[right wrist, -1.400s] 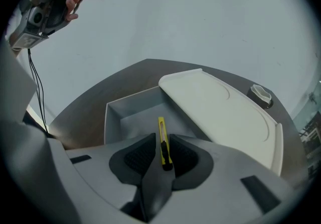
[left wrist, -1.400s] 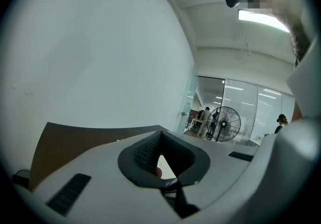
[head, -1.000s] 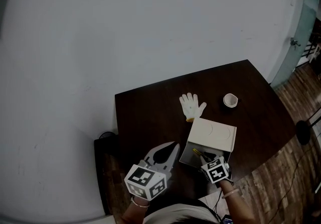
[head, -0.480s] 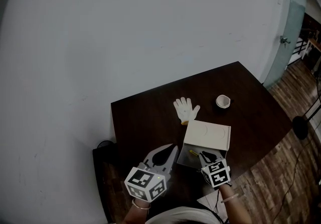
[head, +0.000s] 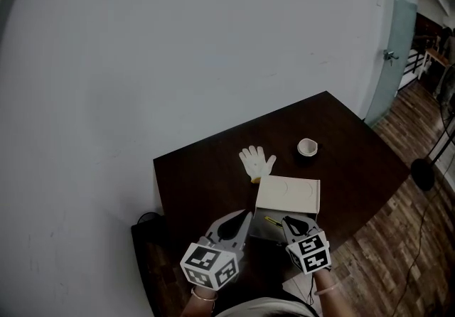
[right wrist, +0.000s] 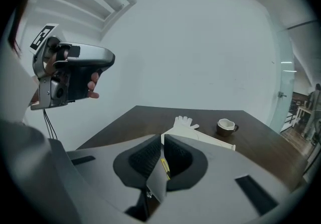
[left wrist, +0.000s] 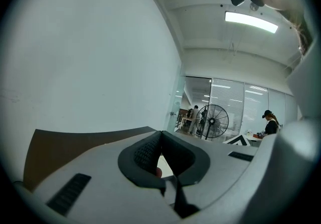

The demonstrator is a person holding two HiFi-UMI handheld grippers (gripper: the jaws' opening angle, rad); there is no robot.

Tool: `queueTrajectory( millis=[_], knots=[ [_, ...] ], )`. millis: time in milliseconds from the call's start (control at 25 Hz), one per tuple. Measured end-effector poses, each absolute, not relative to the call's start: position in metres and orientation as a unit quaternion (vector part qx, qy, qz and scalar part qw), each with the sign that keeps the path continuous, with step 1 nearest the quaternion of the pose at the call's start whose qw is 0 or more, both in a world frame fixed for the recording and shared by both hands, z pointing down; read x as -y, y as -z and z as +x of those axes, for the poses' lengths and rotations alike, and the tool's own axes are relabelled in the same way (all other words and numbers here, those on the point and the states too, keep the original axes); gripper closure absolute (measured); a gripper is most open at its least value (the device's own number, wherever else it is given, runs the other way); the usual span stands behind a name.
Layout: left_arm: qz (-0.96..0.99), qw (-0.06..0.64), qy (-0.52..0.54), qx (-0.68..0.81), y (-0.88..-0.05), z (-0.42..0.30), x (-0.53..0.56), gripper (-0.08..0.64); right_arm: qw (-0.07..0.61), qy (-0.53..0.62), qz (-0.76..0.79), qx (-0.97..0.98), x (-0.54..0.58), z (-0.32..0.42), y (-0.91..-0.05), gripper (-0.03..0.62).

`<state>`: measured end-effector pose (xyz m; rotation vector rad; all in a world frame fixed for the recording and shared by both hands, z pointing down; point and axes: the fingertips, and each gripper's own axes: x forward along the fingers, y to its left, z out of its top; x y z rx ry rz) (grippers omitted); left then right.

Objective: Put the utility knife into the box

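Two hand-held grippers hover at the near edge of the desk [head: 192,180], and the one that matters is the right hand-held gripper [head: 291,222]. It sits over the open near end of the box [head: 287,193], with the utility knife [head: 272,221] just to its left and a little ahead of its tips. The knife shows as a short yellow strip lying inside that open end, its long axis slanting from far-left to near-right in the head view. In the right gripper view the same strip runs nearly straight away along the line of the jaws. Those jaws meet at the tips, and the yellow shows only through the hollow behind them. I judge them closed on nothing, with the knife lying loose below and already in the box. The left hand-held gripper [head: 243,218] is farther from the knife, just beside the box's left side, its jaws likewise pressed together and bare.

Much is hard to read. The jaws cover most of the knife in the right gripper view, so its blade end and handle end cannot be told apart. The head view is dim and the knife tiny in it, and whether it rests flat on the box floor is not clear. The left gripper view looks away from the box and shows no knife
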<state>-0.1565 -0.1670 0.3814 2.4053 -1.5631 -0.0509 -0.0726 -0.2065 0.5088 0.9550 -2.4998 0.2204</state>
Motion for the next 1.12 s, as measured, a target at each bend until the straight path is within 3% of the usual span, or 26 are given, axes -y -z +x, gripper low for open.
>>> queueTrajectory(
  millis=[1120],
  knots=[
    [0.866,0.116,-0.012,0.487,-0.381,-0.102,0.157,0.543,0.099,-0.060,0.422,0.899,0.175,-0.020,-0.421,0.584]
  ],
)
